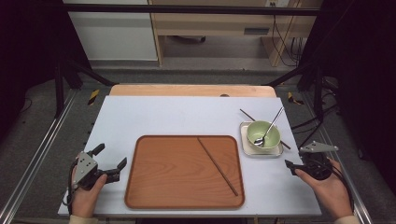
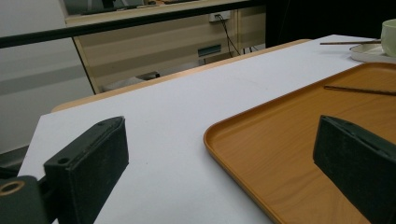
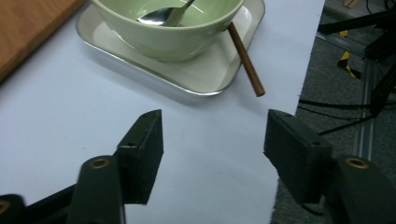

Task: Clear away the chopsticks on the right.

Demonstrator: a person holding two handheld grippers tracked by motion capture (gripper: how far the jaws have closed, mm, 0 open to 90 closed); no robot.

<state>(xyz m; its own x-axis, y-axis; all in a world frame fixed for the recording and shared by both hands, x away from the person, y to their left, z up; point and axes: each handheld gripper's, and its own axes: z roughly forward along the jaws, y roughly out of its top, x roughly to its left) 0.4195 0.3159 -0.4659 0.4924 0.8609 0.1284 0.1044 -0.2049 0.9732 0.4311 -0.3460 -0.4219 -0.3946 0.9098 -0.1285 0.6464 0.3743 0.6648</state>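
Note:
A brown wooden tray (image 1: pixel 154 186) lies in the middle of the white table top, with one dark chopstick (image 1: pixel 217 165) resting diagonally on it. At the right a green bowl (image 1: pixel 259 128) with a metal spoon (image 1: pixel 270 128) in it stands on a small square plate (image 1: pixel 246 148). A second chopstick (image 1: pixel 246 115) runs under the bowl across the plate. My left gripper (image 1: pixel 110 156) is open just left of the tray (image 2: pixel 289 140), with nothing between its jaws. My right gripper (image 3: pixel 215 121) is open over the table near its right edge, just short of the plate (image 3: pixel 205 70), with nothing in it.
The white table top (image 1: pixel 187 116) ends close to the right gripper, with grey floor and black cables (image 3: pixel 345 105) beyond. A black frame and metal rails surround the table. A wooden edge (image 1: pixel 187 89) runs along the far side.

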